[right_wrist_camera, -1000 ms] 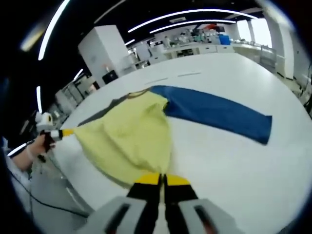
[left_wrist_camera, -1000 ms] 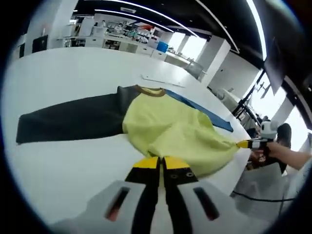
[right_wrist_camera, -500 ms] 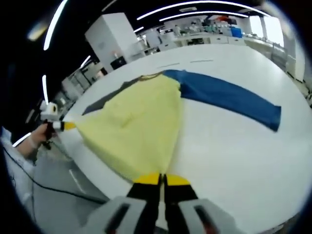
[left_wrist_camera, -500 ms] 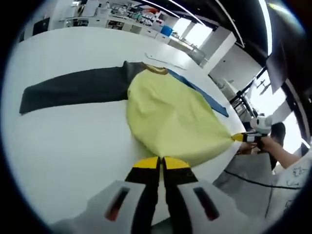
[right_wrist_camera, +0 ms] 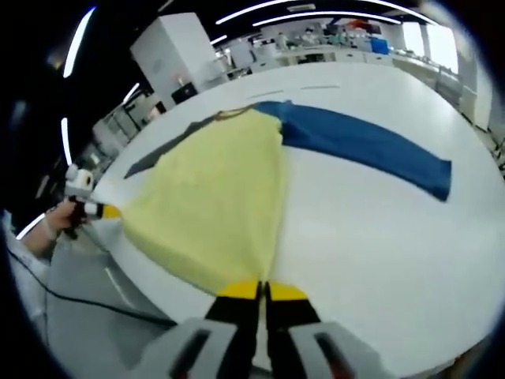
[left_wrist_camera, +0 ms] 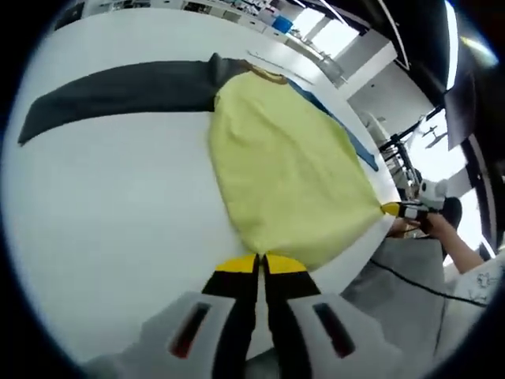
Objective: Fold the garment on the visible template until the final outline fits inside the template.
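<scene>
Item: 1 garment point(left_wrist_camera: 284, 166), yellow body with a brown collar, 1 dark grey sleeve point(left_wrist_camera: 118, 87) and 1 blue sleeve point(right_wrist_camera: 367, 146), lay spread flat on my white worktop point(left_wrist_camera: 102, 229), hem toward the near edge. In the left gripper view the grey sleeve ran out to the left along the worktop, and the yellow body stretched from the collar down to my left gripper point(left_wrist_camera: 260, 264), whose yellow-tipped jaws were pressed together on the near hem corner. In the same view my right gripper point(left_wrist_camera: 394, 210) came in from the right at the worktop's edge, held in a hand point(left_wrist_camera: 426, 225), its yellow tips pinched on the other hem corner, so the hem was drawn taut between the 2. In the right gripper view my right gripper point(right_wrist_camera: 262, 290) showed its jaws together on the hem corner, the blue sleeve lay out to the right across the worktop, and the left gripper point(right_wrist_camera: 106, 211) appeared at the far left, clamped on the opposite corner of the yellow cloth. Beyond the worktop stood a white cabinet point(right_wrist_camera: 170, 59) and distant benches with equipment, too small to identify. Grey floor point(right_wrist_camera: 87, 292) showed below the worktop edge. I could not make out any template outline.
</scene>
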{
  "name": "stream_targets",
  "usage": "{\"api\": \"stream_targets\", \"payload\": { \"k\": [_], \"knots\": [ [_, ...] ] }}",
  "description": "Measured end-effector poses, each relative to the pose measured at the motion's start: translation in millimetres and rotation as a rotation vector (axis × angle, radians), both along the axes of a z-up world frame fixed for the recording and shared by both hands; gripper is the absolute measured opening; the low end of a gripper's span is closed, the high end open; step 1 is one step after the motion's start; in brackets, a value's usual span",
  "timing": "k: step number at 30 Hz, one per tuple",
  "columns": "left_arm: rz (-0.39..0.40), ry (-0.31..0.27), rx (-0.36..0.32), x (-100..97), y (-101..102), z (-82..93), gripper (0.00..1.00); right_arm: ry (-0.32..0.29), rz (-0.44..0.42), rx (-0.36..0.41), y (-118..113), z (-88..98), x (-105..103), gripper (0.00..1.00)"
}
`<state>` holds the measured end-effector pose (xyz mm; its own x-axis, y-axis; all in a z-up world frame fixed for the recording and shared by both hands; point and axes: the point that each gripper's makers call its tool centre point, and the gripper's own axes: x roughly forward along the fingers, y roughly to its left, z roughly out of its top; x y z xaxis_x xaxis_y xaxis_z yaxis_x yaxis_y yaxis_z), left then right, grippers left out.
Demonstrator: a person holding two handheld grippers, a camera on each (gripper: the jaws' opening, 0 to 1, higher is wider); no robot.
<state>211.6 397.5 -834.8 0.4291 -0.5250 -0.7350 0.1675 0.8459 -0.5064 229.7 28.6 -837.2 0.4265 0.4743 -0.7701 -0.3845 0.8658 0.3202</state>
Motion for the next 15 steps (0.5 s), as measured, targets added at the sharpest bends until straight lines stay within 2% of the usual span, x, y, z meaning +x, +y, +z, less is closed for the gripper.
{"api": "stream_targets", "payload": {
  "k": [5, 11, 13, 15],
  "knots": [
    [-0.006, -0.024, 0.012, 3.8, 0.0, -2.7, 0.0, 0.005, -0.005, 0.0, 0.1, -0.7, -0.6, 0.0],
    [-0.036, -0.079, 0.023, 4.4, -1.9, 2.2, 0.0, 0.007, -0.008, 0.0, -0.5, -1.9, -0.2, 0.0],
    [-0.048, -0.101, 0.026, 4.4, -1.7, 4.0, 0.03, 0.007, -0.008, -0.001, -0.4, -2.0, -0.3, 0.0],
    [-0.056, -0.125, 0.027, 5.3, -2.4, 6.0, 0.13, 0.006, -0.008, -0.002, -0.4, -2.3, -0.3, 0.0]
  ]
}}
